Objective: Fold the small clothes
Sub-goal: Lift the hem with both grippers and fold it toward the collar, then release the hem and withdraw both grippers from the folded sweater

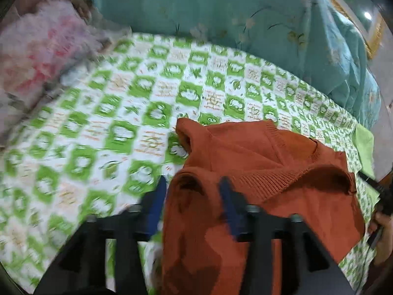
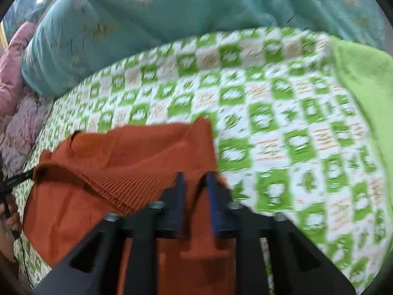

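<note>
Clearly the thing being folded is a rust-orange knitted sweater [image 1: 258, 162], small and soft, with ribbed bands along its hem and neckline and a smoother knit across the body. It lies on the bed, spread over a quilt [image 1: 98, 113] printed in green and white squares with small orange lettering. The garment is partly doubled over: a ribbed edge runs across its middle, and a folded corner stands up at its far side.

From the left wrist view, the left claw [image 1: 194, 189] has its dark blue fingers [image 1: 157, 196] set apart, one on each side of a raised fold of the sweater; motion blur makes it impossible to tell whether they press the cloth. From the right wrist view, the right claw [image 2: 195, 184] has its fingers [image 2: 179, 189] closer together, with a strip of the sweater's edge running between them; whether they are pinching it cannot be told either.

Behind the quilt lies a bulky teal blanket [image 1: 245, 12] with a faint floral print, smooth and puffy. A fluffy pink and white throw [image 1: 41, 49] sits at the left side of the bed, and a plain lime-green towel [image 2: 363, 78] with a fuzzy nap covers the right edge.
</note>
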{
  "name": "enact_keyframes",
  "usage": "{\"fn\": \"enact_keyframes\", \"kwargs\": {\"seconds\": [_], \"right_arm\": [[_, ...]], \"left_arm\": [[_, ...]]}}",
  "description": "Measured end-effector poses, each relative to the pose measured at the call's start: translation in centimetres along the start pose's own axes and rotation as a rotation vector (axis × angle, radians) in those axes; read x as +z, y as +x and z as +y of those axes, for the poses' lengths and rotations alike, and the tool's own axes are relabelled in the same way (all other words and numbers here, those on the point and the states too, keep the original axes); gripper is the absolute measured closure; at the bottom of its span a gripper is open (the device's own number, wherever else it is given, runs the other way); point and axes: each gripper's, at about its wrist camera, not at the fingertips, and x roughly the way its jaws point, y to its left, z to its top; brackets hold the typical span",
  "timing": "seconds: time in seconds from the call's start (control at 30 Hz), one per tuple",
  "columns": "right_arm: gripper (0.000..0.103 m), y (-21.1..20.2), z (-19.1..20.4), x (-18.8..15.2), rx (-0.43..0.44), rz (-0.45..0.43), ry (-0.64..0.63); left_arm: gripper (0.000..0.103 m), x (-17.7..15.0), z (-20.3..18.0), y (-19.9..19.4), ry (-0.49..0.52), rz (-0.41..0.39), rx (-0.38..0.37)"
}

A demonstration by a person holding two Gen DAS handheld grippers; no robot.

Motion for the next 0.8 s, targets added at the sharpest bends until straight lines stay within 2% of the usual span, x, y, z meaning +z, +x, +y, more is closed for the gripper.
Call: {"fn": "enact_keyframes", "kwargs": {"seconds": [0.07, 0.17, 0.27, 0.33, 0.43, 0.57, 0.63, 0.7, 0.77, 0.8], "right_arm": [[0.055, -2.0, 0.3, -0.3, 0.016, -0.043, -0.015], [0.055, -3.0, 2.3, -1.3, 0.110, -0.031, -0.087], [0.055, -1.5, 6.7, -4.0, 0.265, 0.101, -0.253], [0.055, -0.5, 8.8, -5.5, 0.309, 0.158, -0.343], [0.055, 1.4, 10.5, -6.8, 0.294, 0.218, -0.432], [0.055, 3.3, 8.3, -5.1, 0.259, 0.217, -0.358], [0.056, 3.9, 7.2, -3.9, 0.213, 0.192, -0.317], [0.056, 4.6, 5.5, -2.5, 0.135, 0.161, -0.257], [0.055, 5.0, 3.1, -1.5, 0.064, 0.121, -0.171], [0.055, 5.1, 2.2, -1.2, 0.044, 0.109, -0.133]], "left_arm": [[0.055, -1.3, -1.5, -2.1, 0.045, -0.012, -0.038], [0.050, -3.4, -4.3, -3.1, 0.111, 0.012, -0.123], [0.050, -6.0, -8.3, -1.7, 0.215, 0.082, -0.188], [0.050, -6.7, -9.8, -0.3, 0.265, 0.102, -0.166], [0.050, -6.4, -10.0, 1.9, 0.266, 0.124, -0.152], [0.054, -3.6, -8.1, 4.5, 0.235, 0.125, -0.088], [0.054, -1.7, -6.4, 5.6, 0.194, 0.115, -0.015], [0.056, 0.0, -4.2, 6.4, 0.139, 0.102, 0.019], [0.076, 0.7, -2.3, 7.0, 0.079, 0.103, -0.007], [0.079, 0.8, -1.7, 7.1, 0.060, 0.103, -0.021]]}}
